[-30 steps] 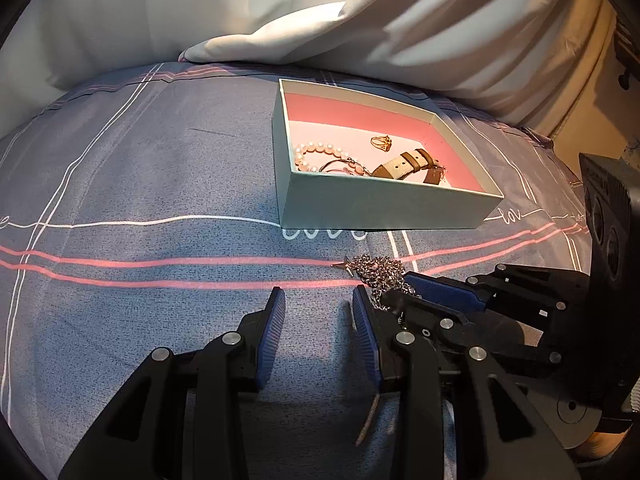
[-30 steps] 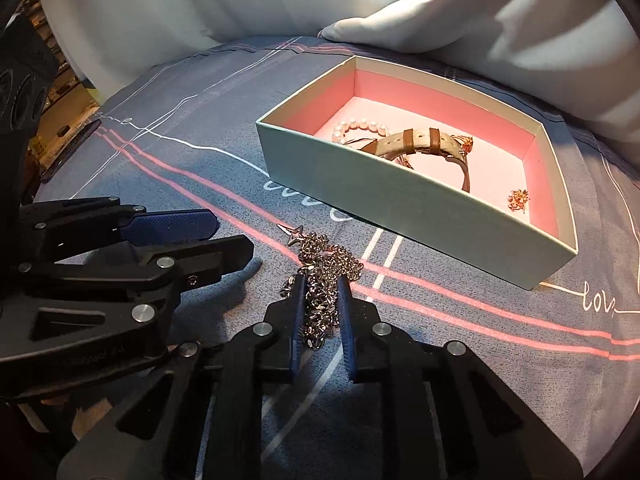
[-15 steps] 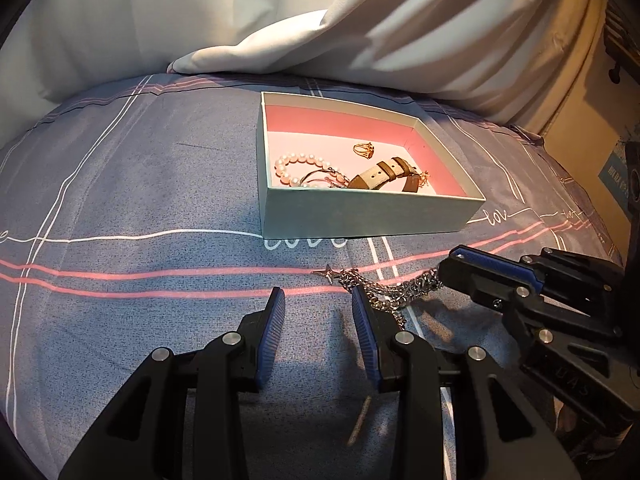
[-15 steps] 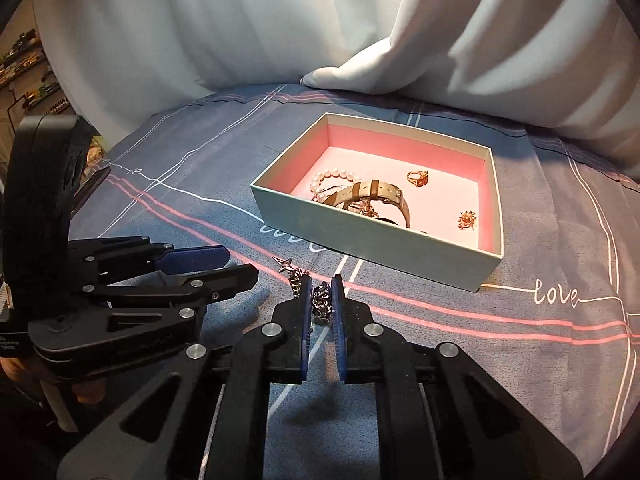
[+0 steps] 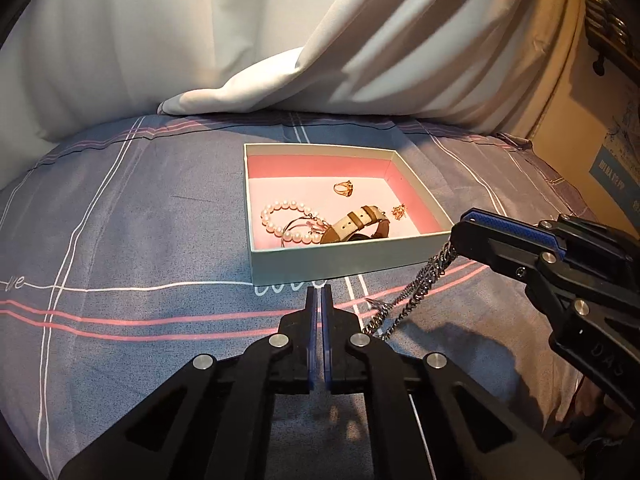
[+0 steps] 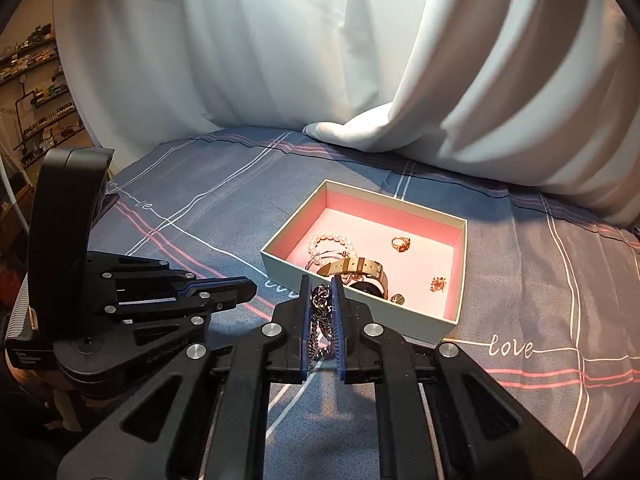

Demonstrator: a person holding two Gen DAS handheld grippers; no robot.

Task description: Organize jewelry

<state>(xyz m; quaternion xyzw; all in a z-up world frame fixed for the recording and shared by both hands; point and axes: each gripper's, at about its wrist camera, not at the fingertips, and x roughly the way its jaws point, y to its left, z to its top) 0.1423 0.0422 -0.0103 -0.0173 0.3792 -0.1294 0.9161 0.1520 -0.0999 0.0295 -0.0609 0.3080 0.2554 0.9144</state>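
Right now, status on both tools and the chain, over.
Right tool shut on silver chain, lifted, tail trailing to bedsheet. Left tool shut, empty. Jewelry box open just ahead; nothing between.

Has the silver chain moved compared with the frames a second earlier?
Yes. The silver chain, then heaped on the bedspread, now hangs from the right tool, lifted toward the box with its tail trailing on the cloth.

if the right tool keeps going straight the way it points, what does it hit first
Probably the near wall of the jewelry box: the right tool, shut on the silver chain, points straight at it. Depth is unclear, so it may pass over the rim.
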